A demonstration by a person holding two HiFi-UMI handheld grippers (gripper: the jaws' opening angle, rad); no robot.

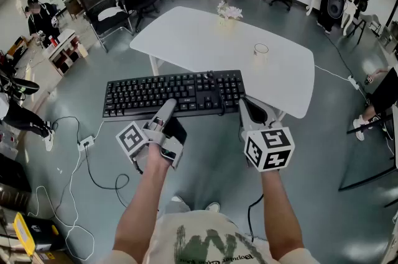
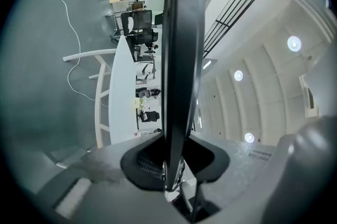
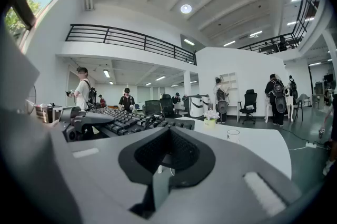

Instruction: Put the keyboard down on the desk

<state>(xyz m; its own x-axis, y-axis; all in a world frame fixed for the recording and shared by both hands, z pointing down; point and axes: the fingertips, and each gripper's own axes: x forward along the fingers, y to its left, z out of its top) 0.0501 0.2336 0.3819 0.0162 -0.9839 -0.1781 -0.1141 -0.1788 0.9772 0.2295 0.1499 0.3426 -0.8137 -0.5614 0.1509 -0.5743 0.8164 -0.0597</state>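
The black keyboard hangs in the air in front of the white desk, level with it and short of its near edge. My left gripper is shut on the keyboard's near long edge, left of its middle. In the left gripper view the keyboard runs edge-on between the two pads. My right gripper sits by the keyboard's right near corner. Its jaws stand a narrow slit apart with nothing between them. In the right gripper view the keyboard lies off to the left.
A glass and a small flower pot stand on the desk. Cables and a power strip lie on the floor to the left. Office chairs and several people stand around the room.
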